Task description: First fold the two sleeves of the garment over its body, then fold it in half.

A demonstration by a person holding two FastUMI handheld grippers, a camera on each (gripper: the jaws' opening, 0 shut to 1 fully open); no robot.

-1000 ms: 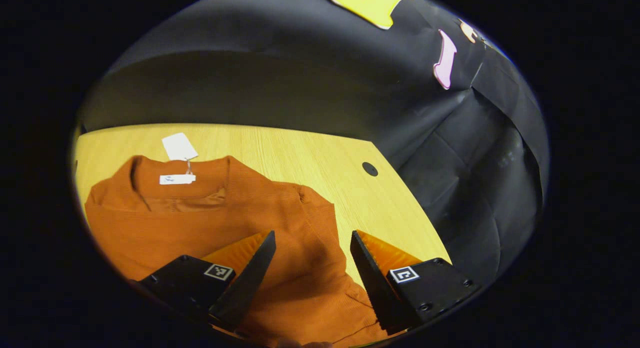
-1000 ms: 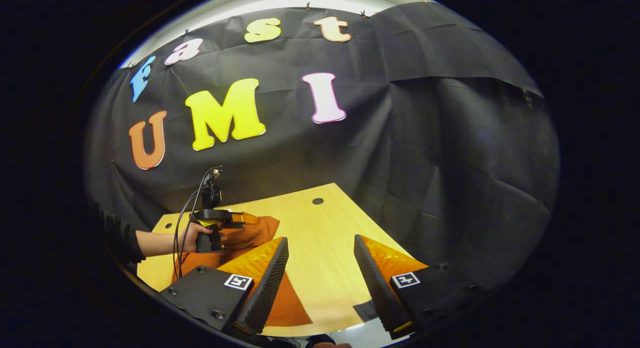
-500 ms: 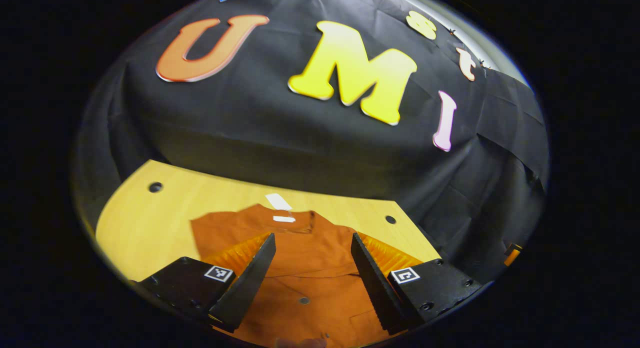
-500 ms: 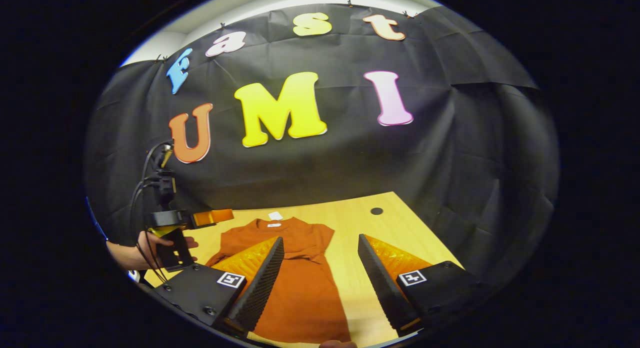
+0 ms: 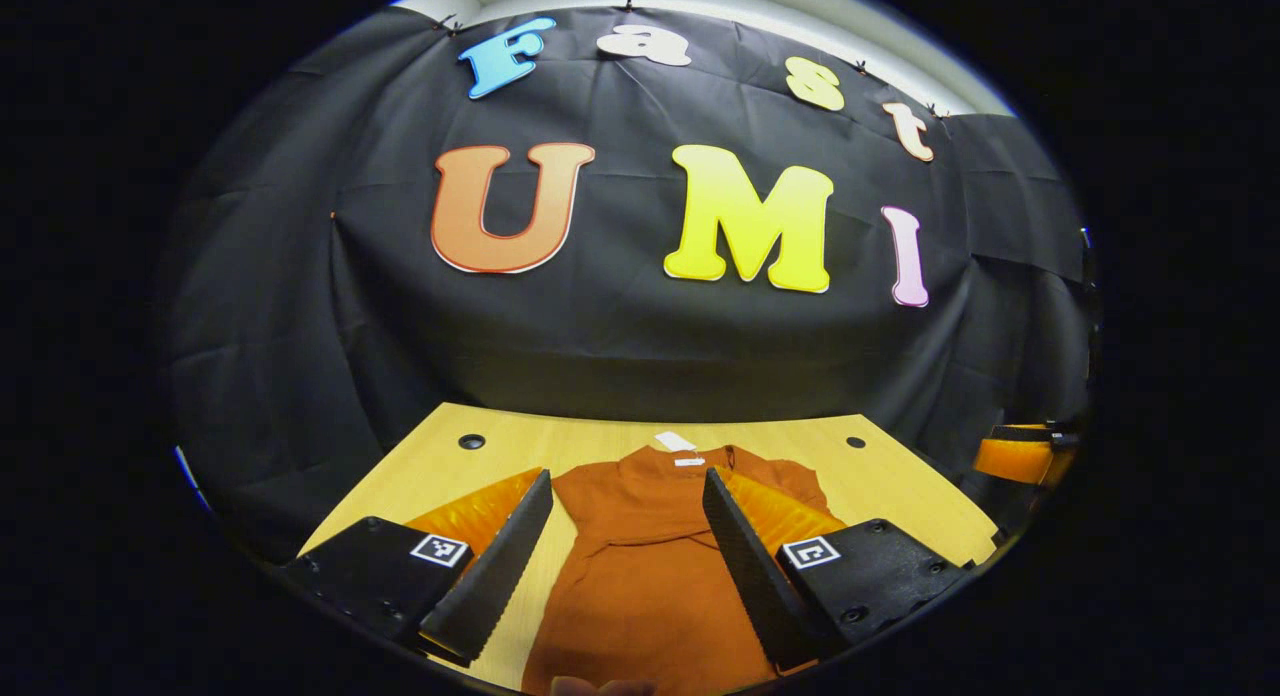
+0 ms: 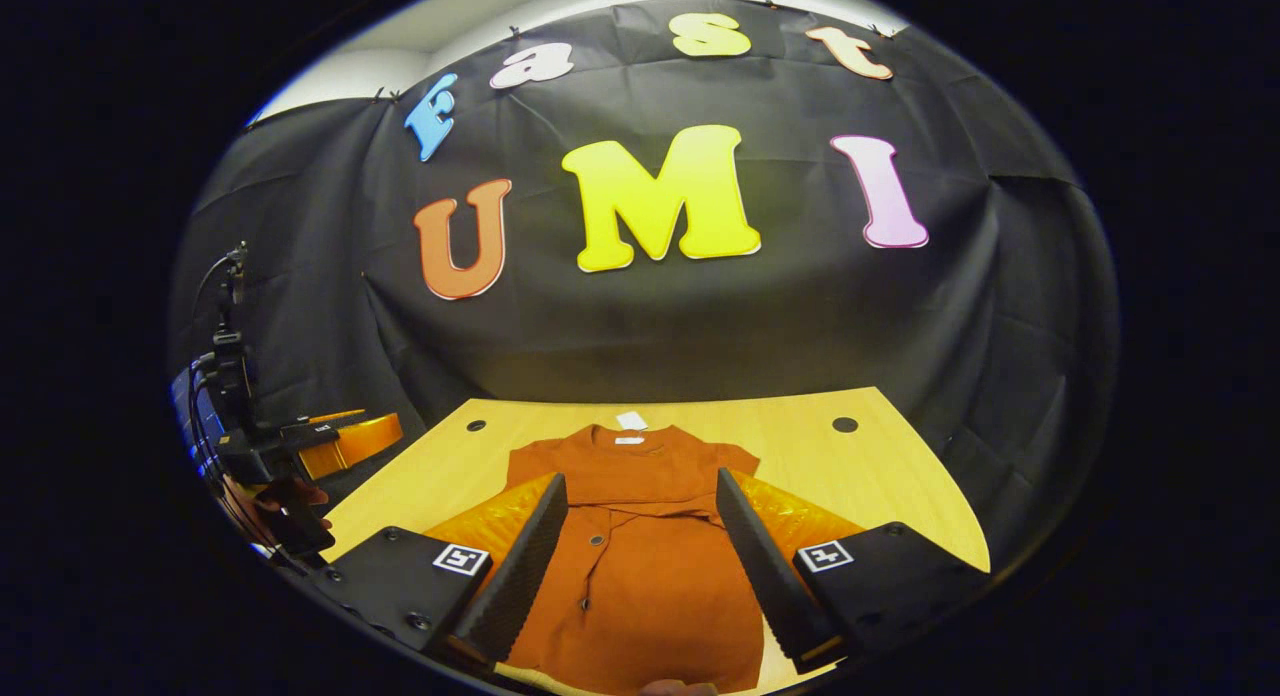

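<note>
A rust-orange garment (image 5: pixel 640 586) lies flat on the wooden table (image 5: pixel 420 476), collar toward the wall, with a white tag (image 5: pixel 675 441) at the neck. Both sleeves are folded in across its body, so it forms a long narrow shape (image 6: pixel 650 576); small buttons (image 6: pixel 597 539) show on the folded part. My left gripper (image 5: pixel 627 473) hovers open above the near end, holding nothing. My right gripper (image 6: pixel 641 476) is also open and holds nothing, back from the cloth. In the right gripper view the left gripper (image 6: pixel 320 441) shows at far left in a hand (image 6: pixel 290 496).
The table (image 6: pixel 900 496) has small round holes at its far corners (image 6: pixel 845 424) (image 6: pixel 477 425). Bare wood flanks the garment on both sides. The black cloth wall stands close behind the far edge. The right gripper (image 5: pixel 1020 456) shows at the right edge of the left gripper view.
Both grippers drew back from the garment and swung to face the wall. The left gripper left the garment's shoulder and moved off to the table's left side. Both stayed open.
</note>
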